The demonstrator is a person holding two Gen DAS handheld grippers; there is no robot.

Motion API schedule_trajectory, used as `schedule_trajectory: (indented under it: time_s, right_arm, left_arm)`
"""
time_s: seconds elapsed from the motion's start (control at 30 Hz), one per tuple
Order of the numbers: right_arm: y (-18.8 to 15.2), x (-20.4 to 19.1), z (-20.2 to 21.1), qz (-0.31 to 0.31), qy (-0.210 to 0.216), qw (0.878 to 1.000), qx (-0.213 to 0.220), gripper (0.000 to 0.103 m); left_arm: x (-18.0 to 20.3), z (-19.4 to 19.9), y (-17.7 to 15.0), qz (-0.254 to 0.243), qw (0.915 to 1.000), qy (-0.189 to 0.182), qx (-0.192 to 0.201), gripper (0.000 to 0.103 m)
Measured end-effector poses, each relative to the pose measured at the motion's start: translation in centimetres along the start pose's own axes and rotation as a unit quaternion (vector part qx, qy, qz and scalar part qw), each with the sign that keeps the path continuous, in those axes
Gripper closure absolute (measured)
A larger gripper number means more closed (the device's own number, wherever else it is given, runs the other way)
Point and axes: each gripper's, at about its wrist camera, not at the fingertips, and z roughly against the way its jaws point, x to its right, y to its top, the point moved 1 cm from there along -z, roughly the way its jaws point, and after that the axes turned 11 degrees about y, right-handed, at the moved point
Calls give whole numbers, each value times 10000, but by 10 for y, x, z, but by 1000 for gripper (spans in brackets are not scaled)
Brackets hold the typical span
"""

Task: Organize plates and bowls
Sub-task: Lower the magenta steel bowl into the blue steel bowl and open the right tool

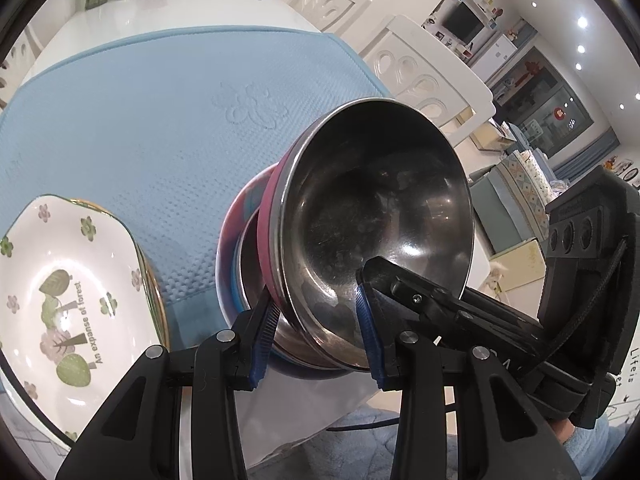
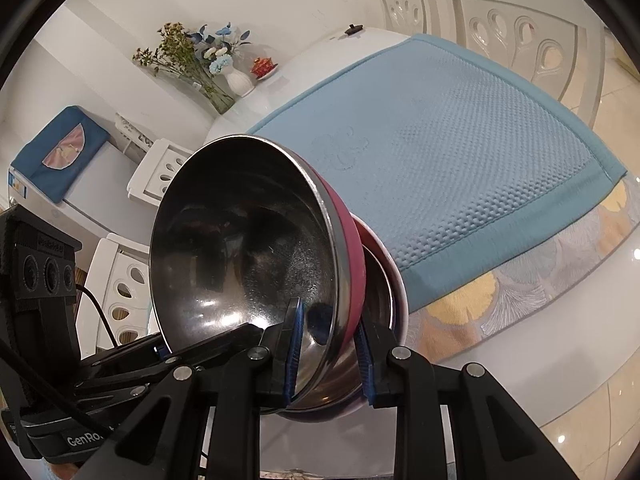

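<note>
Both claws pinch the same steel bowl with a pink outside (image 1: 380, 216); the left gripper (image 1: 316, 332) has one blue pad inside the bowl and one outside on the rim, nearly closed; the right gripper (image 2: 330, 344) bites the rim the same way from the other side, nearly closed too. That bowl is tipped up on its side, sitting in another bowl (image 1: 232, 240) with a pale outside, at the near edge of the blue mat (image 1: 160, 120).

Only the left view shows the white flower plate (image 1: 68, 280), just left of the bowls and partly on the mat; only the right view shows the flower vase (image 2: 240, 80) far back on the white table (image 2: 600, 360).

The lower bowl is mostly hidden; the plate is cut off at the picture edge.

The mat behind the bowls is bare; the table edge is close under the claws; white chairs (image 2: 520, 40) stand at the far side.
</note>
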Motion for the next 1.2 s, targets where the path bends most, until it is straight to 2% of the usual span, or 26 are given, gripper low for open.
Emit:
schedule_trajectory:
  time_s: [0.4,1.2]
  right_arm:
    - [-4,4,-3,-143,-60,9998,-137,78]
    - [-11,8,-5,-178,-30,9995,-272,77]
  left_arm:
    - [2,-3,-9,75,9999,-13,-147,68]
    - [-7,2,-17,213,9997,-29,-138,67]
